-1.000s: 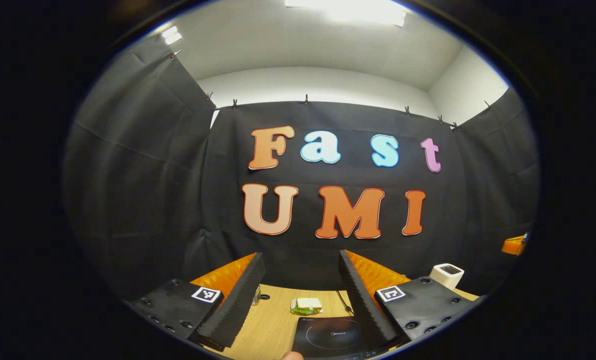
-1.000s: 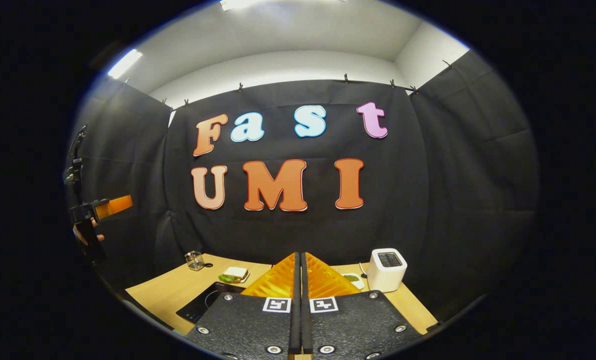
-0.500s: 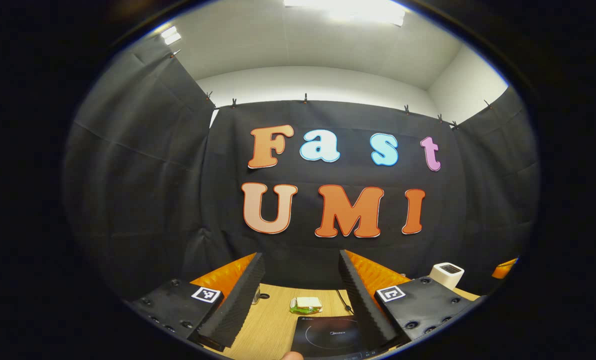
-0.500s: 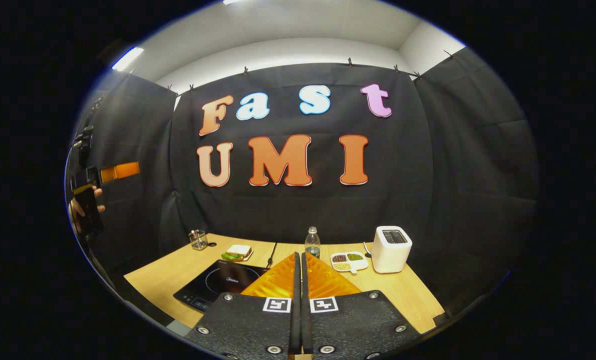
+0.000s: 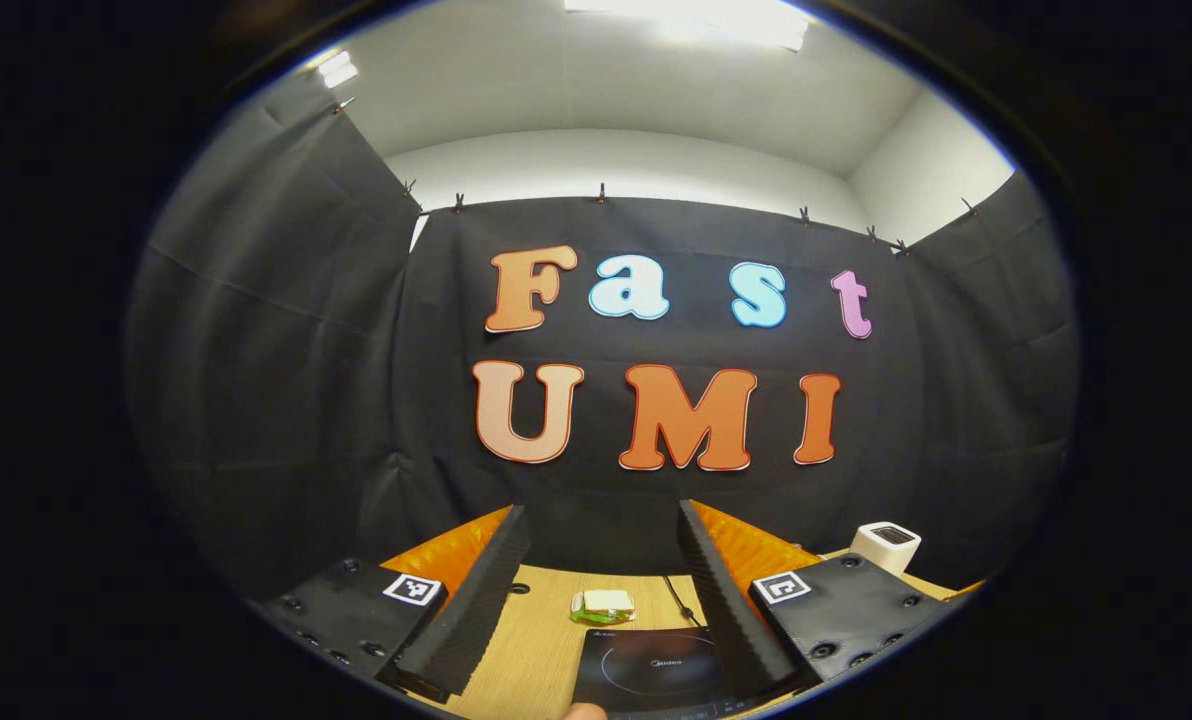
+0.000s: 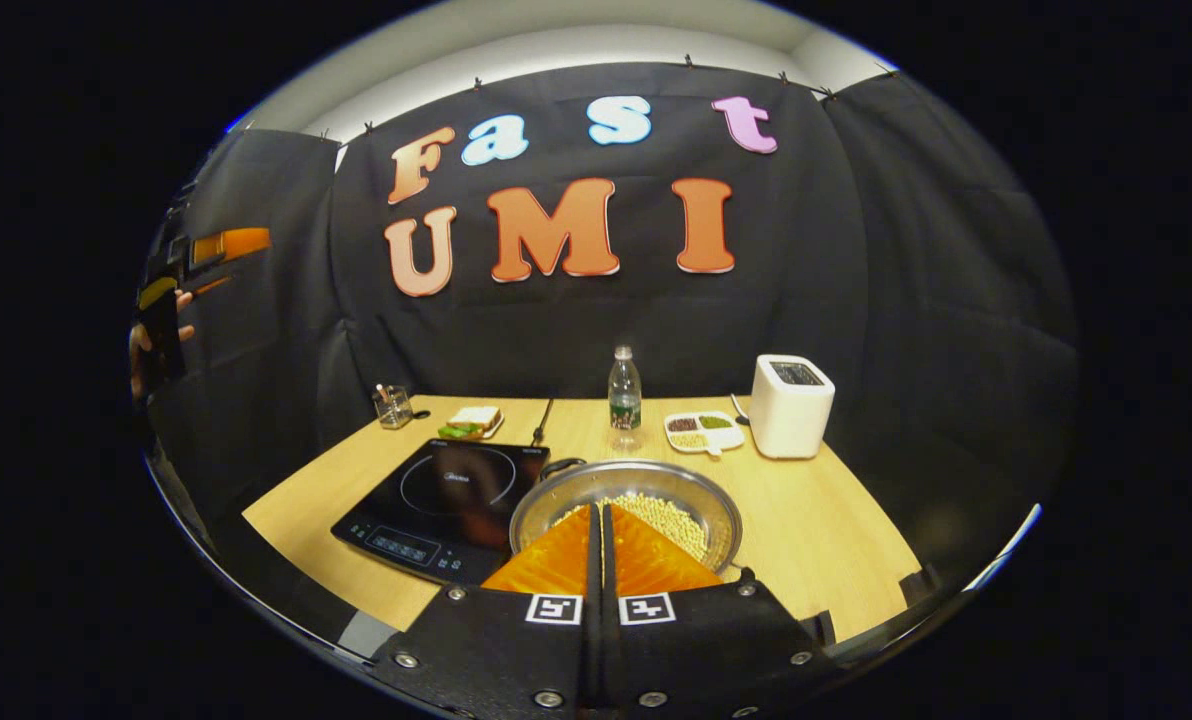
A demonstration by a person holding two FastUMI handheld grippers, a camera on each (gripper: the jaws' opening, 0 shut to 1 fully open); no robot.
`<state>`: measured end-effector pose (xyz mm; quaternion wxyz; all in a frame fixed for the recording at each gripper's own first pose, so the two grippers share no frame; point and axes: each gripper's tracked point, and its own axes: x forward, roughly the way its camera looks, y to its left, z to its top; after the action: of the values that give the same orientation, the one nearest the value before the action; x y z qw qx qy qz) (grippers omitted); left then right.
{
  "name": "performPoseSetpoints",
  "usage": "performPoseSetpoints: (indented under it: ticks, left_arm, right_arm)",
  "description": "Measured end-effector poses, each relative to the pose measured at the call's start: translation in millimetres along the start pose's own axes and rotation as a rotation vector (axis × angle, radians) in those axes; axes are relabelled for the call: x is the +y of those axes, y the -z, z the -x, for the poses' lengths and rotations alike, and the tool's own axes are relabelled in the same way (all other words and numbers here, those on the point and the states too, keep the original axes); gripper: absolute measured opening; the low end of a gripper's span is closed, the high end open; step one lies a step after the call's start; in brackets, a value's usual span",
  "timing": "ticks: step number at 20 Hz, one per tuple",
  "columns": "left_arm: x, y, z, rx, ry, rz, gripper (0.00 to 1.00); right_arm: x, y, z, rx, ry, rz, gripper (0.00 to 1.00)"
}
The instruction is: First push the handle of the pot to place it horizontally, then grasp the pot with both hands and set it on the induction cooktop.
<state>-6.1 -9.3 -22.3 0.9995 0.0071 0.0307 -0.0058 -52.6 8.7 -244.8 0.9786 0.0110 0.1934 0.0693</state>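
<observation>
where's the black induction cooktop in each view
Left gripper view: the black induction cooktop lies at the bottom centre, on the wooden table, between the left gripper fingers.
Right gripper view: the cooktop sits left of centre, beside the steel pot of beans.
Shared landmark: the sandwich on a plate just behind the cooktop.

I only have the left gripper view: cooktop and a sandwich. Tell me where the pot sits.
Observer: The pot stands on the table, against the induction cooktop's right edge.
Operator: Report what's inside it.
Observer: Pale beans cover its bottom.
Operator: Give me the right hand-held gripper's state.
Observer: The right hand-held gripper is shut, empty, pointing at the pot.
</observation>
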Motion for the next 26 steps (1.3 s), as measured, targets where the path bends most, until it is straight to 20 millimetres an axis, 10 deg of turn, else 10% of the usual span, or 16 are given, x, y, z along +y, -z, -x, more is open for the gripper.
performPoseSetpoints:
  ticks: [11, 26]
  left_arm:
    - [0.0, 8.9, 2.1, 0.008, -0.002, -0.014, 0.98]
    - [-14.0, 11.4, 11.8, 0.009, 0.033, -0.031, 0.98]
  right_arm:
    - [-48.2, 142.6, -19.3, 0.295, 0.087, -0.106, 0.00]
    - [-71.8, 164.3, -62.5, 0.361, 0.129, -0.233, 0.00]
